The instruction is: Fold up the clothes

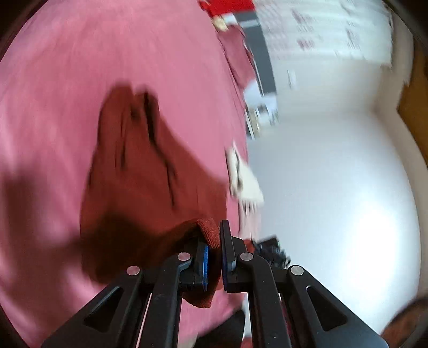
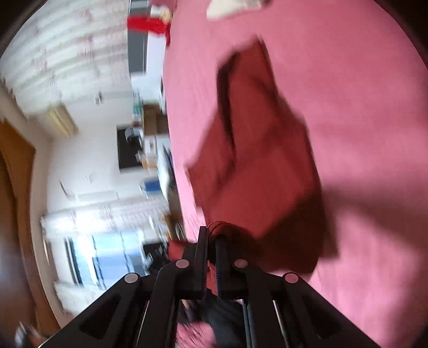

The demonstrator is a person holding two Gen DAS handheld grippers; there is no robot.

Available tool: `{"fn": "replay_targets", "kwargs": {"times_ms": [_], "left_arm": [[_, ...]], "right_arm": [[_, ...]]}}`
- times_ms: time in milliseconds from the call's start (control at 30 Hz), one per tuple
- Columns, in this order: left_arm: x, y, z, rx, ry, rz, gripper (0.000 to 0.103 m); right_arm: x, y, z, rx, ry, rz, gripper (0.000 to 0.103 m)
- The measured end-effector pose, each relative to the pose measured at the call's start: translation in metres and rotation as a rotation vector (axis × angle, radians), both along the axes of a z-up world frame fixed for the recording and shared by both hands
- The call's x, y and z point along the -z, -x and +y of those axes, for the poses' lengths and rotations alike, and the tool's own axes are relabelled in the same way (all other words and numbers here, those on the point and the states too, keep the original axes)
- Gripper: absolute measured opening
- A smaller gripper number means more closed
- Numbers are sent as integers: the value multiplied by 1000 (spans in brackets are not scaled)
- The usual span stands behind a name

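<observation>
A dark red knitted garment (image 1: 139, 171) hangs over the pink bed cover (image 1: 53, 80), blurred by motion. My left gripper (image 1: 214, 235) is shut on a thick ribbed edge of the garment, which bulges out between the pads. In the right wrist view the same dark red garment (image 2: 256, 150) stretches away above the pink bed cover (image 2: 361, 107). My right gripper (image 2: 211, 235) is shut on another bunched edge of it. Both views are tilted sideways.
A white cloth (image 1: 246, 182) lies at the bed's edge, also seen as a pale cloth (image 2: 230, 8) at the top. A red item (image 2: 148, 25) sits far off. White wall (image 1: 334, 160), curtains (image 2: 53, 61) and cluttered furniture (image 2: 149, 139) lie beyond the bed.
</observation>
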State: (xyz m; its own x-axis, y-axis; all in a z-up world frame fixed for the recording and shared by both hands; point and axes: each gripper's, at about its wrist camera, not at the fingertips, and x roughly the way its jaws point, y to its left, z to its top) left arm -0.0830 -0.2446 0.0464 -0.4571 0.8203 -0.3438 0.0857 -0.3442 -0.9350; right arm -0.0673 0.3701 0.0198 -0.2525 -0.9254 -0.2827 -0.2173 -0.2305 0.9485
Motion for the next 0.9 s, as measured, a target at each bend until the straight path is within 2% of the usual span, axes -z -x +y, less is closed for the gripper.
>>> {"fn": "replay_targets", "kwargs": {"times_ms": [67,133,167,267,333,400,467,500,533,567,600,667,800,900], "left_arm": [[21,32,-6,-66,2,-46,7],[41,62,-12,-129,4,-91,7],[49,66,-10,-128,-8,-111,7],[73,76,-5,-126,-42,-167,7],[73,77,-4,-103,-65,-141,7],[71,83,-10,-110,-117,-126,8],[71,93,-17,-137,-180,-116,19],[74,100,-23,-195,-218,-122,36],[80,101,-25,-225,-248,-146,57],[86,102,-28,-254,-278,-170,65],[92,103,-30,-284,-309,-193,70],[103,106,-35,-338,-365,-239,70],[81,106,-36,-256,-280,-215,76],[62,97,-38,-171,-169,-183,76]], "right_arm": [[12,41,0,74,-16,-28,3],[34,69,-1,143,-27,-96,4],[46,83,-2,177,-32,-133,4],[60,94,-11,181,-29,-179,6],[58,94,-17,158,-22,-180,6],[59,94,-17,142,16,-224,8],[65,98,-9,214,152,-261,19],[68,100,-5,255,226,-279,26],[73,103,1,321,286,-273,28],[79,104,7,394,285,-261,29],[81,101,8,406,244,-254,30],[83,93,8,398,149,-241,30],[78,76,0,331,125,-160,30],[56,66,-6,230,-8,-76,30]]}}
